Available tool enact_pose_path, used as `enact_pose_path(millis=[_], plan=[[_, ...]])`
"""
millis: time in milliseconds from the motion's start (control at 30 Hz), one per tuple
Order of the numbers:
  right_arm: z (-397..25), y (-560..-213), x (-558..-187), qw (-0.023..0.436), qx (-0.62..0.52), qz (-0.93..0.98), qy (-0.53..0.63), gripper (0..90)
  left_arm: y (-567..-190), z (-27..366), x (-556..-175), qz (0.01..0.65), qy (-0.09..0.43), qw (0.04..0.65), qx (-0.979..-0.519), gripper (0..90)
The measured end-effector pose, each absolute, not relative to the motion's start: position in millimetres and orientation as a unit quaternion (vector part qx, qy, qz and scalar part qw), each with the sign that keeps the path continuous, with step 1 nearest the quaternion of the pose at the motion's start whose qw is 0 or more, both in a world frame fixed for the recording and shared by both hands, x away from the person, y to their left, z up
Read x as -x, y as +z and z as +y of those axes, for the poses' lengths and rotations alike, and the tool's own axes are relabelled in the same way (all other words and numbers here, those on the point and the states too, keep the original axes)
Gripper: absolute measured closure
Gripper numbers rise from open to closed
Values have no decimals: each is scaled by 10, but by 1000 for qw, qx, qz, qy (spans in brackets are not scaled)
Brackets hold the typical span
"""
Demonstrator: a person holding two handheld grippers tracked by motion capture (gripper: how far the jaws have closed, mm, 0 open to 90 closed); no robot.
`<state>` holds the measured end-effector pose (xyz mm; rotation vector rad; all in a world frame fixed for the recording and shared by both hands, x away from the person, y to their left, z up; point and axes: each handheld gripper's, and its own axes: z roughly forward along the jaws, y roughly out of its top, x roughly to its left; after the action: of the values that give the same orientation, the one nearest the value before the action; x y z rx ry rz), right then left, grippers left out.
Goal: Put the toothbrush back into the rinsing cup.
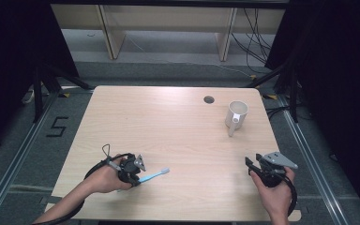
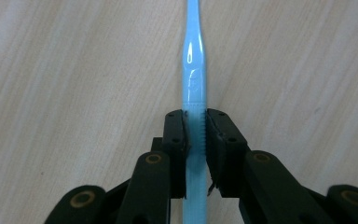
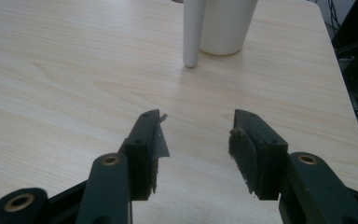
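Pale wood tabletop point(image 1: 178, 126): at lower left of the high view, the left claw point(image 1: 133, 169) clamps a light-blue toothbrush point(image 1: 153, 176) by its handle; at lower right, the right claw point(image 1: 253, 165) gapes empty, facing a white mug point(image 1: 236, 114).

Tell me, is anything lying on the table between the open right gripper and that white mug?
Nothing: in the right gripper view, bare wood runs from the right gripper to the white mug; the high view agrees.
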<state>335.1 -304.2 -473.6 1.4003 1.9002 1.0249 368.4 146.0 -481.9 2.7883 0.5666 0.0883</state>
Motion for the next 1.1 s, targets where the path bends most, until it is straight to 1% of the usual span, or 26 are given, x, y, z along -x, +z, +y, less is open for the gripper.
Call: enact_pose_path(millis=[67, 133, 333, 400, 600, 733, 767, 867, 900, 967, 1000, 1100], plan=[[-3048, -4735, -3357, 291, -518, 709, 380, 532, -4808, 1441, -3695, 187, 30, 135, -973, 771], [-3042, -4730, -3352, 282, -524, 707, 382, 532, -4807, 1429, -3701, 189, 28, 131, -973, 771], [-3053, -4735, -3361, 291, -519, 707, 382, 532, -4801, 1398, -3712, 189, 25, 119, -974, 773], [-3047, -4735, -3359, 286, -520, 710, 380, 531, -4790, 1356, -3728, 183, 19, 99, -978, 776], [-3043, -4730, -3356, 283, -522, 709, 381, 531, -4782, 1285, -3764, 176, 10, 73, -982, 778], [-3050, -4729, -3352, 285, -524, 706, 382, 532, -4779, 1270, -3772, 175, 10, 68, -982, 780], [-3064, -4732, -3356, 293, -519, 707, 380, 531, -4778, 1269, -3775, 174, 9, 66, -982, 780], [-3061, -4730, -3351, 288, -523, 706, 381, 532, -4778, 1258, -3778, 175, 8, 61, -983, 781], [-3075, -4729, -3355, 298, -517, 708, 378, 532, -4778, 1258, -3778, 175, 8, 61, -983, 781], [-3073, -4729, -3355, 299, -517, 707, 378, 531, -4776, 1237, -3781, 172, 5, 53, -984, 783], [-3062, -4732, -3355, 291, -520, 706, 381, 531, -4775, 1228, -3782, 170, 6, 49, -984, 783], [-3064, -4739, -3360, 294, -518, 708, 379, 531, -4774, 1212, -3781, 171, 5, 44, -984, 783]])
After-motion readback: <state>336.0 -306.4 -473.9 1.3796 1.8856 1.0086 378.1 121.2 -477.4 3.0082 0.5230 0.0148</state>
